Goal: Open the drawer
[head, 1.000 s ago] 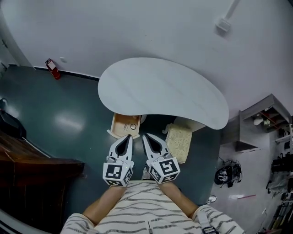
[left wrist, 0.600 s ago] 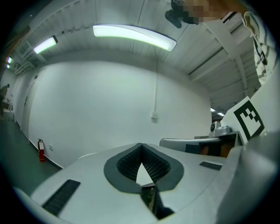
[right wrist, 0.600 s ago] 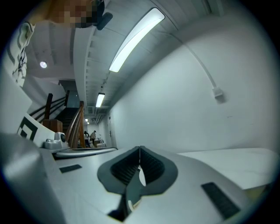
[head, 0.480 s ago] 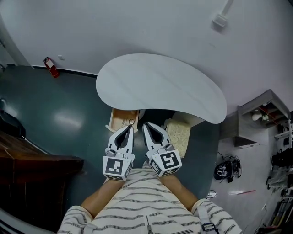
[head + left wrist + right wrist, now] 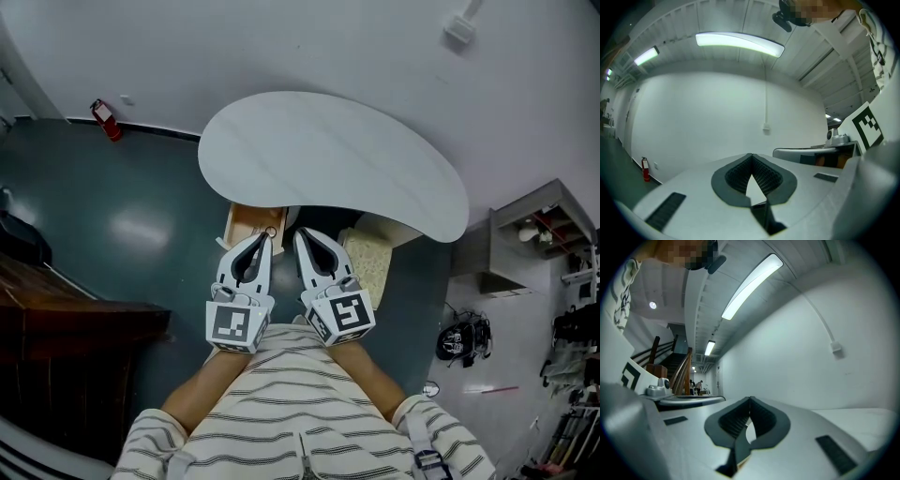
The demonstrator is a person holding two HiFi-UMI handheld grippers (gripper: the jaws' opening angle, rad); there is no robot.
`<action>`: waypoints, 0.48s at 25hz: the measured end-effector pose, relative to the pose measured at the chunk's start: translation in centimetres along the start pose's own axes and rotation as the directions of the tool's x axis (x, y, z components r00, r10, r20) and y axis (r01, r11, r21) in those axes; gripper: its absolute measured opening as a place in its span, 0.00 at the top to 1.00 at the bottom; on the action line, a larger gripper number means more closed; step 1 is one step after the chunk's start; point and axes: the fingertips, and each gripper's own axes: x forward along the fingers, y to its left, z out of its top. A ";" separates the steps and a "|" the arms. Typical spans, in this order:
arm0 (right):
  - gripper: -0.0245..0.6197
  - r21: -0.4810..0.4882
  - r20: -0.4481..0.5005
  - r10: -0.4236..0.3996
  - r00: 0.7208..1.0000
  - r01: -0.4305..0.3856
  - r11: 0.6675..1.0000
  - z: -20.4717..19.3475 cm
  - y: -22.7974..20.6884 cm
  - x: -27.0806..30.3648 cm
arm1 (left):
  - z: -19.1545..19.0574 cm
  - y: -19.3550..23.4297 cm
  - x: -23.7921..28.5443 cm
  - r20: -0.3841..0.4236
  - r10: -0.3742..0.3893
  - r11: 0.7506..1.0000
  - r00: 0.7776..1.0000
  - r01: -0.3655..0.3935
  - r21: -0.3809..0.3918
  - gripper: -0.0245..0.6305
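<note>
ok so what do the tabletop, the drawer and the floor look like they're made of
Tabletop: white, smooth, faintly streaked; likely laminate or painted board.
Drawer: light tan with bare-looking faces; probably wood or plywood.
Floor: dark teal with a glossy lamp reflection; perhaps coated concrete.

The table (image 5: 328, 159) stands before the far wall, with the drawer (image 5: 246, 225) under its near edge, left of centre. The left gripper (image 5: 265, 237) and right gripper (image 5: 300, 234) sit side by side just near of the drawer. A shelf unit (image 5: 539, 234) stands well off to the right, a fire extinguisher (image 5: 105, 120) far left.
</note>
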 end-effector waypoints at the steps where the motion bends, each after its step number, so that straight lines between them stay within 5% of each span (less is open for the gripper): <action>1: 0.94 -0.001 0.002 0.000 1.000 0.000 1.000 0.0 0.0 0.0 | 0.0 0.0 0.0 0.001 0.000 1.000 1.000 0.000 0.002 0.96; 12: 0.94 -0.007 0.003 0.012 1.000 -0.012 1.000 0.2 0.3 -0.4 | -0.1 0.0 -0.5 -0.005 0.015 1.000 1.000 -0.015 -0.010 0.95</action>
